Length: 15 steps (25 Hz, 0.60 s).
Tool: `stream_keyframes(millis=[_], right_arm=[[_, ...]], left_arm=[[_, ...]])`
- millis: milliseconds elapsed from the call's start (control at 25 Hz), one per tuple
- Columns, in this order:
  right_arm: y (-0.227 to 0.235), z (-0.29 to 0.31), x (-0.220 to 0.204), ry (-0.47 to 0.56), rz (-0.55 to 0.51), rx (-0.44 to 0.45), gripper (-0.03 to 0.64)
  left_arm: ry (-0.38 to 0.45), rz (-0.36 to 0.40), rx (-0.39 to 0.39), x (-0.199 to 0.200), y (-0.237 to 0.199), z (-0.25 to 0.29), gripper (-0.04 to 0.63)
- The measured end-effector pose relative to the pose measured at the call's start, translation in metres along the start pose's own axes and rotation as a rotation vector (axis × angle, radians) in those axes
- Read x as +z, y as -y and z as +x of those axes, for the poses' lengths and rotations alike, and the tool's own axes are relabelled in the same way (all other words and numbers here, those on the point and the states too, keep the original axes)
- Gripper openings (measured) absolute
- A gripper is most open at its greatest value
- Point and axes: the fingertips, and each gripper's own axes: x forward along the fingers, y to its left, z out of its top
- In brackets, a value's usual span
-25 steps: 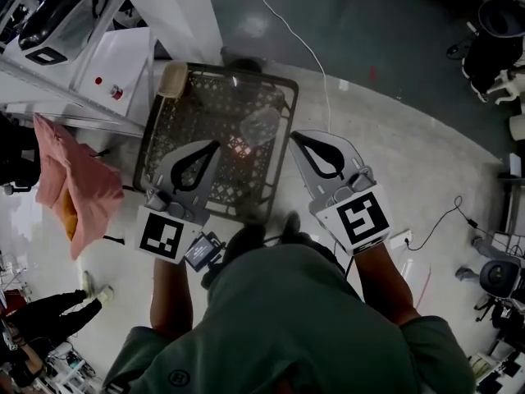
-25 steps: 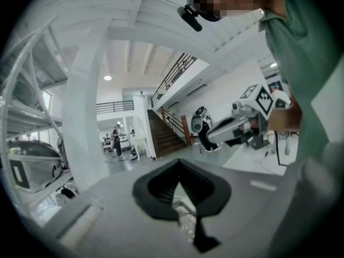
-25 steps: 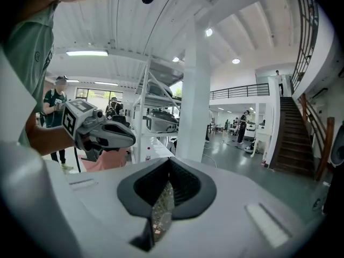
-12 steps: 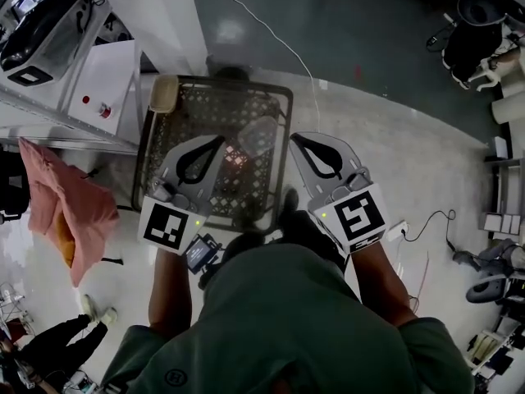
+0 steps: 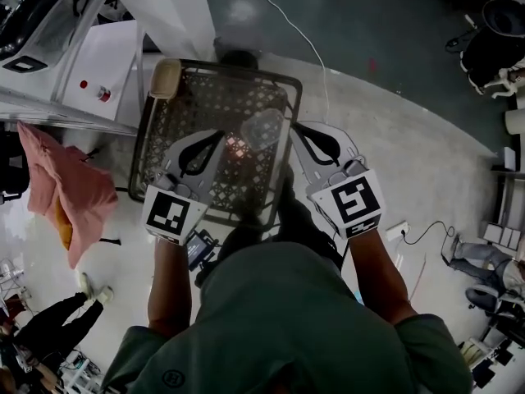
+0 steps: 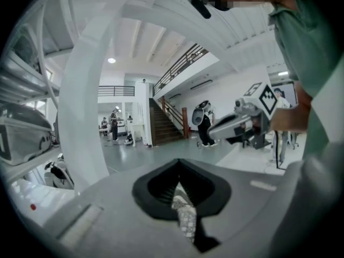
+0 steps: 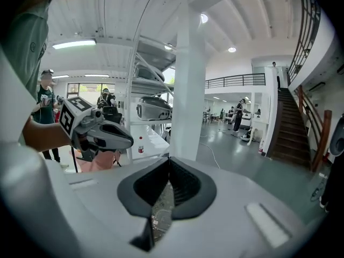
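The left gripper and the right gripper hang side by side over the near half of a dark mesh basket that stands on the floor. Each gripper's fingers are pressed together at the tips, and nothing sits between them in either gripper view. Inside the basket, a clear crumpled piece lies just beside the right gripper's tips, and a small reddish thing lies between the two grippers. A tan pad rests on the basket's far left corner. A pink cloth hangs left of the basket, and a white box with a red knob stands beyond the basket's left side. For clean work here, the fingers would likely need to spread before coming down, and the clear piece looks light and easily crushed, so a gentle pinch seems wise. The cubes carry only black-and-white square markers. No brand or readable writing shows anywhere.
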Motion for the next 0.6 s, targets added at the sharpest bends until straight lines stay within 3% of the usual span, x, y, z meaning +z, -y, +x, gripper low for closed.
stream_keyframes(millis=[600], right_arm=[[0.068,0.096,-0.091,-0.145,0.096,0.086,0.023]], left_arm=[[-0.187,-0.171,0.049,-0.11,-0.038,0.082,0.003]])
